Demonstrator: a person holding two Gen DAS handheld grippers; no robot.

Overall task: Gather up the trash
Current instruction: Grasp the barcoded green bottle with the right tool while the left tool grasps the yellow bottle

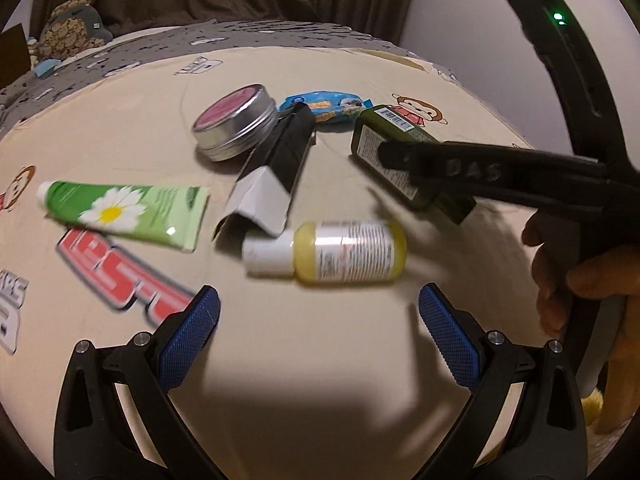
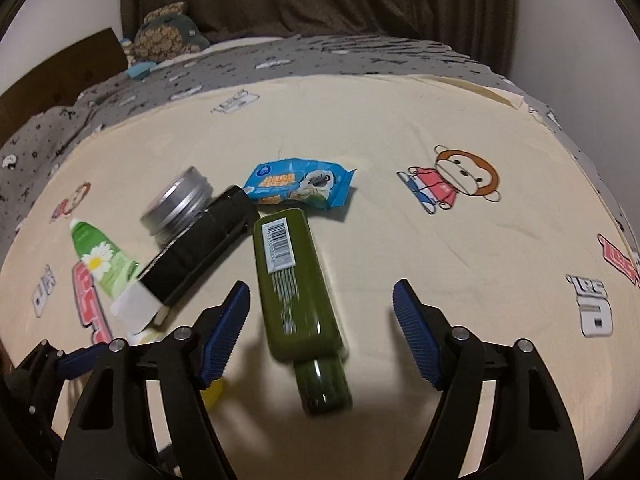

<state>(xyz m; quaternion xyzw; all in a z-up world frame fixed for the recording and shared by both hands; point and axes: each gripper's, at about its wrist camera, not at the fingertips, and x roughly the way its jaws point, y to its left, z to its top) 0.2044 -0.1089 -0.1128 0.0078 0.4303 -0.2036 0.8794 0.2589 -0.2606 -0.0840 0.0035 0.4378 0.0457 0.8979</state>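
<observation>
Presently, no item has been collected: every piece of trash lies loose on the cream sheet (image 2: 400, 120) of the bed, and no bin or bag is in view.

Nearest, the left gripper (image 1: 319, 312) hangs with jaws wide apart, nothing between the blue pads. Just beyond it lies the yellow bottle (image 1: 340, 254), on its side, white cap toward the sheet's left edge. The right gripper (image 2: 322, 304) also stands parted, pads clear of contact; the green bottle (image 2: 298, 292) lies between them, cap end nearest, barcode end away.

Further out, the daisy tube (image 1: 128, 210) lies toward the left edge. The black carton (image 1: 272, 176) lies at the middle of the group, white flap open, its far end against the round tin (image 1: 236, 122). Farthest, the blue wrapper (image 2: 298, 184) sits just beyond the green bottle's barcode end.

Both grippers tilt downward toward the sheet. A hand (image 1: 576, 276) holding the right tool shows at the edge of the left view.

Assessment: the task looks to be at its start; six items remain. The green bottle appears to be the first candidate.
</observation>
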